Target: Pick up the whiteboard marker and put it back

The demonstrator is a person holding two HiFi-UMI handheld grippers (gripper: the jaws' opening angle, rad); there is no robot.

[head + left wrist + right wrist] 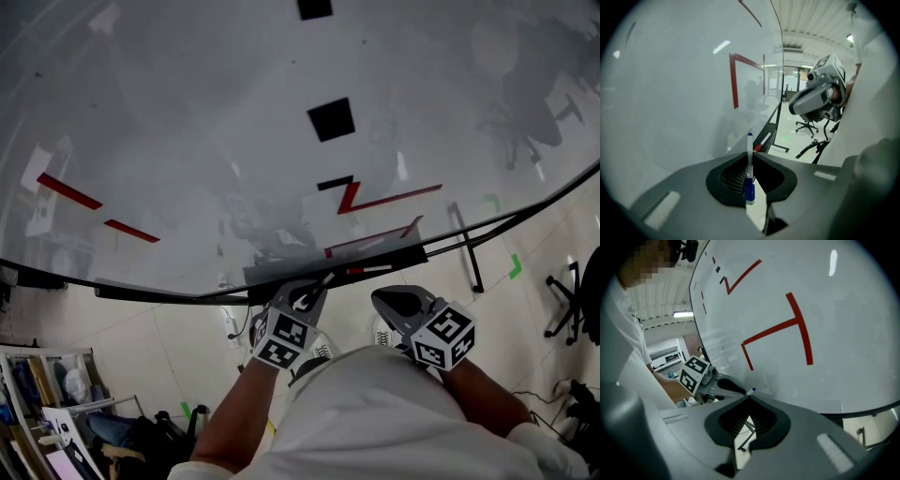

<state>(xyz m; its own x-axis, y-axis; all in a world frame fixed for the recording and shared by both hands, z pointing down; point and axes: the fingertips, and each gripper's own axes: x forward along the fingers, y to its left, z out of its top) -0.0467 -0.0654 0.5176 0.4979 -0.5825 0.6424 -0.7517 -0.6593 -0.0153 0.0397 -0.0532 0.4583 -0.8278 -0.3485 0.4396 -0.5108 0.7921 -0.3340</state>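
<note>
My left gripper (749, 180) is shut on a whiteboard marker (749, 164) with a white barrel and blue ends. The marker stands upright between the jaws, tip toward the whiteboard (670, 93). In the head view the left gripper (312, 291) sits just under the board's tray (281, 275), where a red marker (370, 270) lies. My right gripper (384, 300) hangs beside it to the right, its jaws closed with nothing between them. The right gripper view shows the left gripper (724, 386) and the marker's blue tip (751, 391) close to the board (843, 362).
The whiteboard (187, 141) carries red lines and black square markers (331, 119). Its stand leg (466, 248) runs down to the tiled floor. An office chair (572, 300) is at the right, and shelving with clutter (56, 403) at the lower left.
</note>
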